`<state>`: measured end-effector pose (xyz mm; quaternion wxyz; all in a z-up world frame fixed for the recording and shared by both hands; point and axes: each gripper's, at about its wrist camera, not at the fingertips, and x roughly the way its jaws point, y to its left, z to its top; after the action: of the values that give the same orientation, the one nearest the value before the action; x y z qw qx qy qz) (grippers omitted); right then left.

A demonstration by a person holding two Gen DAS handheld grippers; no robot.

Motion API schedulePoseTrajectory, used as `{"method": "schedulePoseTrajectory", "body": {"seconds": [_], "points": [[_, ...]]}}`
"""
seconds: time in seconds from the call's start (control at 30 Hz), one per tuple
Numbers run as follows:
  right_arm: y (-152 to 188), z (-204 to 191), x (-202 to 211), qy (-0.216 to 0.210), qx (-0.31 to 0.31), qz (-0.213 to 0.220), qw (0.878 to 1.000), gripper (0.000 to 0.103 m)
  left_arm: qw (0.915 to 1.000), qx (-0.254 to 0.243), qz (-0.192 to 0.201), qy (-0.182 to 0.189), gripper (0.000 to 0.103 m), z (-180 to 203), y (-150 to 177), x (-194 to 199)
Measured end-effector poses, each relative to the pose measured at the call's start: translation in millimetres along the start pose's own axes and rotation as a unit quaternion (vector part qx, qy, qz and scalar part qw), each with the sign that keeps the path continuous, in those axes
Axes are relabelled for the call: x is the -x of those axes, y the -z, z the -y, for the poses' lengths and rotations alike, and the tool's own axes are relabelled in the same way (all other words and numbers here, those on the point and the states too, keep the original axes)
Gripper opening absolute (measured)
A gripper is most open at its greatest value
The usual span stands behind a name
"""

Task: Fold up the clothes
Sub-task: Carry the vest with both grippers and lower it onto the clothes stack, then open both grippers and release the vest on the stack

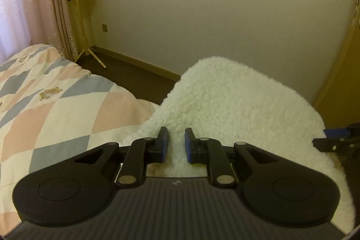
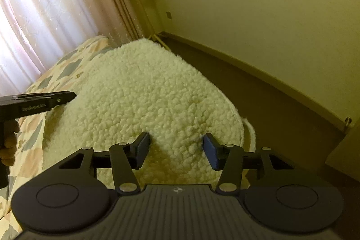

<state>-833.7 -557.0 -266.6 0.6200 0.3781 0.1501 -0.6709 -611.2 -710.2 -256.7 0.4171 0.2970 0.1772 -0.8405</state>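
White fleece garment point(image 1: 236, 105) filled the centre and lower right of the left wrist frame, humped up over the near edge of the bed point(image 1: 56, 105) with its checked quilt running off to the left; in the right wrist frame the same garment took the whole middle, bed behind it at left, dark floor point(image 2: 281, 109) at right. Left gripper point(image 1: 176, 142) had its fingers point(image 1: 163, 143) narrowed to a slim gap with a ridge of fleece pinched up between the pads, so it looked to have a grip on the cloth, though how firm could not be told. Right gripper point(image 2: 176, 149) had fingers point(image 2: 144, 147) wide apart, pads pressed down into the pile with a broad mound between them, nothing clamped. Left gripper also showed at middle left of the right wrist frame, a hand point(image 2: 7, 141) under it. Whether the garment was mid-fold or a finished bundle being handled could not be settled: no sleeves, hem or collar visible. To do it well, judged: thick pile bunches, so take the full layer stack deep between the pads, not just surface fluff; keep both grippers level with each other so the edge stays straight; watch the right side, which overhung the bed edge toward the floor and could drag the garment off.
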Motion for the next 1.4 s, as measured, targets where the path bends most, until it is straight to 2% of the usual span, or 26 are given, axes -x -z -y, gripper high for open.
{"method": "schedulePoseTrajectory", "body": {"seconds": [0.17,0.33,0.47,0.53,0.77,0.83,0.97,1.03,1.1,1.17,1.27,1.4], "points": [[-9,-2,40,0.007,0.000,0.037,0.999,0.047,0.9996,-0.026,0.000,0.014,0.013,12,0,38],[-6,-3,39,0.006,-0.005,0.030,1.000,0.047,0.9982,-0.052,-0.001,0.028,0.014,24,-1,76],[-3,-3,36,0.005,-0.009,0.019,1.000,0.047,0.9979,-0.051,-0.034,0.019,0.013,33,16,50],[-1,-3,35,0.005,-0.011,0.014,1.000,0.044,0.9977,-0.056,-0.037,0.012,0.012,38,20,40],[5,-4,29,0.003,-0.019,-0.004,1.000,0.047,0.9958,-0.080,-0.043,0.005,0.010,53,9,32],[5,-9,41,0.011,-0.027,0.005,1.000,0.047,0.9962,-0.074,-0.046,0.002,0.011,49,5,37],[12,-27,78,0.029,-0.050,0.028,0.998,0.047,0.9972,-0.053,-0.052,0.003,0.014,41,-1,63],[20,-43,94,0.044,-0.063,0.035,0.996,0.048,0.9973,-0.047,-0.056,0.002,0.026,38,-2,80],[33,-61,114,0.060,-0.082,0.039,0.994,0.052,0.9974,-0.043,-0.058,0.005,0.033,35,-1,102],[48,-80,131,0.070,-0.101,0.043,0.991,0.053,0.9967,-0.044,-0.067,0.014,0.034,31,2,125],[71,-111,157,0.085,-0.119,0.045,0.988,0.055,0.9955,-0.053,-0.072,0.031,0.042,23,10,167],[96,-157,189,0.096,-0.128,0.049,0.986,0.064,0.9947,-0.071,-0.069,0.029,0.051,10,25,226]]}}
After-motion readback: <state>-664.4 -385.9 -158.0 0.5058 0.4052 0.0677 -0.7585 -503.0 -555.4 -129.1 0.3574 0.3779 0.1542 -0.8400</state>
